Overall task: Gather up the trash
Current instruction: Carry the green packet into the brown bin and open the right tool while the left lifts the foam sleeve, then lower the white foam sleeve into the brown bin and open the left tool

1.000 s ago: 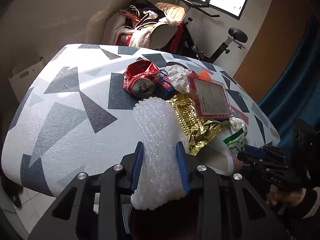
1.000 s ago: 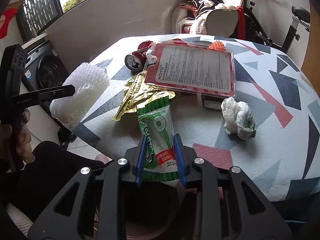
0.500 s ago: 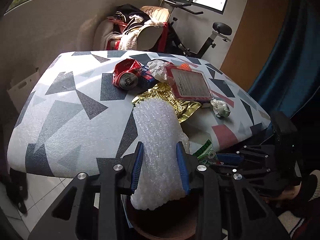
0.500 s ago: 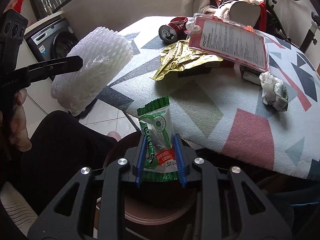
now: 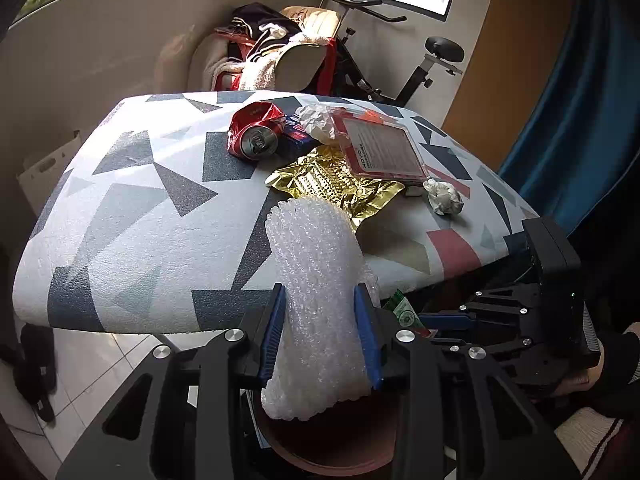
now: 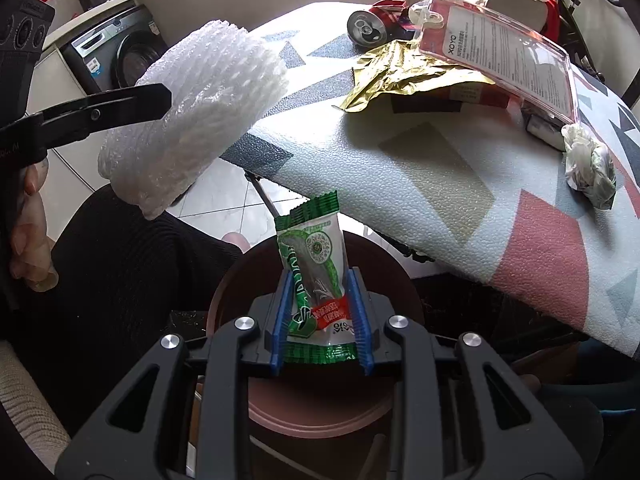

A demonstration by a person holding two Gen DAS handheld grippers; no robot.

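Patterned surface (image 5: 132, 216) carries one crushed can (image 5: 254, 136), one gold foil (image 5: 340, 188), one blister pack (image 5: 382, 148), two paper wads. Your left gripper (image 5: 320, 332) jaws pinch one foam net (image 5: 316, 292); your right gripper (image 6: 322, 320) jaws pinch one green wrapper (image 6: 316, 268) over the near brown bin (image 6: 396, 280).

The left gripper (image 5: 320, 332) has its blue fingers (image 5: 273, 332) pressed against both sides of a white foam roll (image 5: 316, 280). The right gripper (image 6: 320, 320) sits just to its right, blue fingers (image 6: 280, 320) clamped on a green wrapper (image 6: 316, 264), held upright.
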